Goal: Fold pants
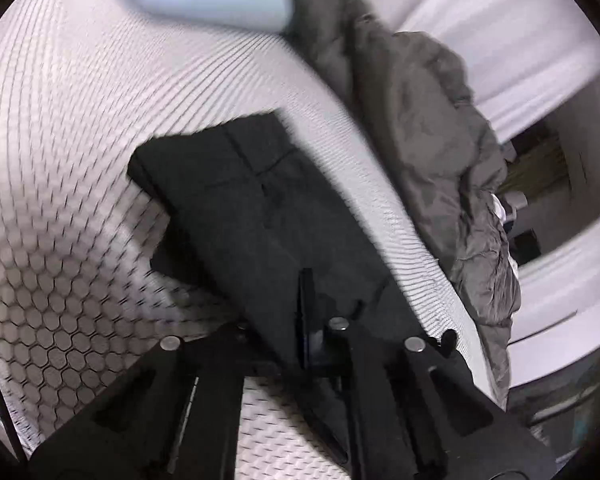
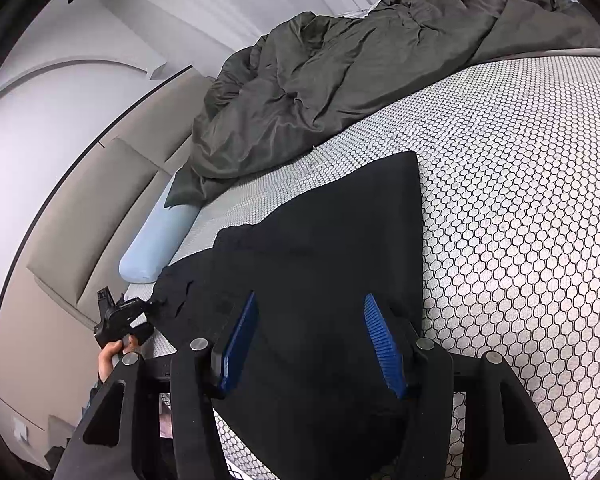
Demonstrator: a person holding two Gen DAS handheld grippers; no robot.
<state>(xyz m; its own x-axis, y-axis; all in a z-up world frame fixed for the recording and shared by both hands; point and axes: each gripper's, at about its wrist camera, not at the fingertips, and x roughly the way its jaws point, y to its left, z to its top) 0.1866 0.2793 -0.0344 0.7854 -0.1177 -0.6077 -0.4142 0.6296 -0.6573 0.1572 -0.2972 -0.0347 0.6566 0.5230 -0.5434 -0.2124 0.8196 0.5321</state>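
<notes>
Right now my left claw (image 1: 306, 300) is pinched shut, its fingers pressed together over the near edge of the pants (image 1: 236, 200); whether cloth is actually caught between them I cannot tell, since the picture is smeared and everything there is black on black. The garment stretches away from that claw as a long dark strip, already doubled lengthwise by the look of it, with a seam and a pocket line showing towards its far end.

My right claw (image 2: 312, 344) stands half open, blue pads (image 2: 384, 344) apart, with the pants (image 2: 320, 240) lying flat beneath and beyond it and nothing pressed between the pads. Off to its left, at the cloth's ragged end, I can see the left claw (image 2: 118, 314) and the hand (image 2: 114, 354) holding it.

I judge this to be the moment of taking hold for a crosswise fold: one end being gathered, the other not yet held. Next, I reckon, the right claw must lower and close on the cloth edge, so both ends lift evenly and do not drag.

Beyond the pants lies the mattress (image 2: 520, 220), white with a honeycomb pattern. Farther out, a crumpled dark-grey duvet (image 2: 320, 92) is heaped along the far side, a pale blue bolster (image 2: 156, 244) rests against a beige padded headboard (image 2: 100, 200), and white walls close the room.
</notes>
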